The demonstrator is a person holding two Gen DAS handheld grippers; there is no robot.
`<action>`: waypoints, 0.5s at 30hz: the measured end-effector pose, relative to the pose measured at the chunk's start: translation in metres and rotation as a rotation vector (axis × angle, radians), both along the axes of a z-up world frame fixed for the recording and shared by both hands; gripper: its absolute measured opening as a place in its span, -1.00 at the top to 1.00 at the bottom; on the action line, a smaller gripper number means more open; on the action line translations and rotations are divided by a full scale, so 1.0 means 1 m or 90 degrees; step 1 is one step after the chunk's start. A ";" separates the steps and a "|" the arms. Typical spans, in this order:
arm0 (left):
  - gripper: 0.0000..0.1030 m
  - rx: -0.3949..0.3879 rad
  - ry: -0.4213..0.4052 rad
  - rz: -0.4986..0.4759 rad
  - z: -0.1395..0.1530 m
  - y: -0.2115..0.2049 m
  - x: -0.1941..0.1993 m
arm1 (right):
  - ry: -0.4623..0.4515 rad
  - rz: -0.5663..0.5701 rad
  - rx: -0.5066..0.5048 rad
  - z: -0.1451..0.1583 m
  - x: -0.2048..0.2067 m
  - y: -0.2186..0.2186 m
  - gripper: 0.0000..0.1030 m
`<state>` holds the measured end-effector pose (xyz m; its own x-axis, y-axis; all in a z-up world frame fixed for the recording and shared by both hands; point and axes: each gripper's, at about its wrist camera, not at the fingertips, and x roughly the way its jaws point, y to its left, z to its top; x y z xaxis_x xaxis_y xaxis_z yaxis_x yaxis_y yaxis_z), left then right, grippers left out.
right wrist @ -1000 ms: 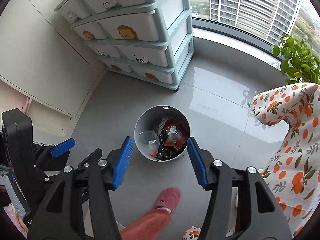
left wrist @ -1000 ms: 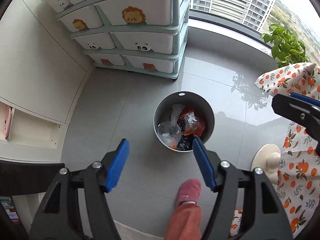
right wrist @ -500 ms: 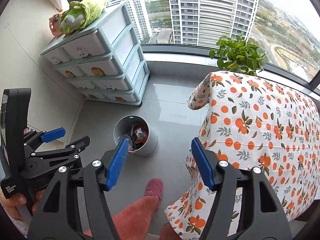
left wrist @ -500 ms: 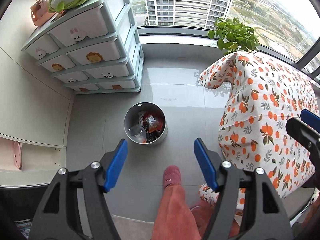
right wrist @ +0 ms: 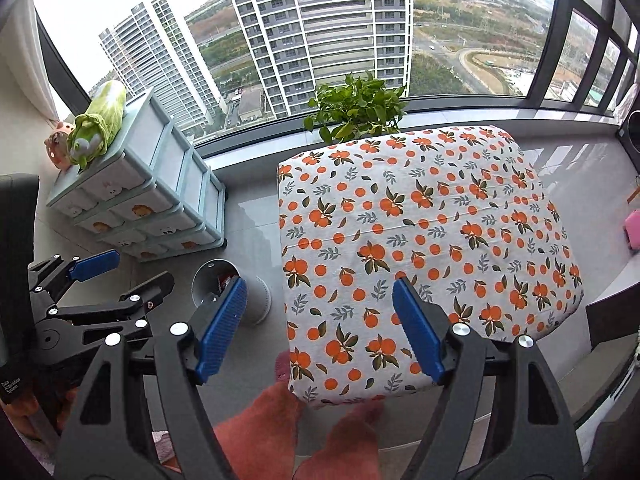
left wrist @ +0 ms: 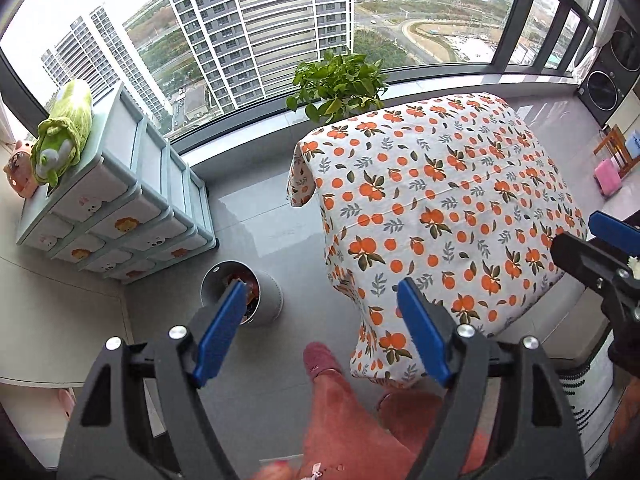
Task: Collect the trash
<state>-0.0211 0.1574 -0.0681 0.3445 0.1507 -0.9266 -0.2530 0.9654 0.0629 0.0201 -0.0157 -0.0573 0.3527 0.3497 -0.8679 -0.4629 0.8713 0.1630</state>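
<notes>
Both the left gripper (left wrist: 320, 320) and right gripper (right wrist: 318, 320) have been raised, their ribbed blue jaws just widened and empty, while the round grey metal trash bin (left wrist: 264, 300), lower left, is seen beside the orange-printed tablecloth (right wrist: 420, 240).

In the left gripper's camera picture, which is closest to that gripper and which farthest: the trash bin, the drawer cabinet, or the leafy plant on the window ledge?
From the left gripper:
1. Trash bin: on the floor, just beyond the left finger.
2. Drawer cabinet: farther left, against the wall.
3. Leafy plant: farthest, on the window ledge behind the orange-print tablecloth.
</notes>
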 end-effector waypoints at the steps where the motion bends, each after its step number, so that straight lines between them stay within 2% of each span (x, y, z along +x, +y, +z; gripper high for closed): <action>1: -0.52 -0.001 -0.002 -0.018 0.006 -0.011 0.002 | -0.004 -0.013 -0.001 0.005 -0.001 -0.011 -0.46; 7: -0.55 0.006 -0.025 -0.109 0.039 -0.062 0.016 | -0.033 -0.076 -0.018 0.032 -0.004 -0.064 -0.48; 15: -0.57 -0.019 -0.042 -0.197 0.068 -0.086 0.039 | -0.050 -0.172 -0.017 0.055 -0.008 -0.095 -0.49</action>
<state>0.0175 0.0713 0.0003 0.4288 0.0029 -0.9034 0.0509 0.9983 0.0274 0.0122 -0.1104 -0.0021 0.4964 0.2114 -0.8420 -0.2232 0.9684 0.1116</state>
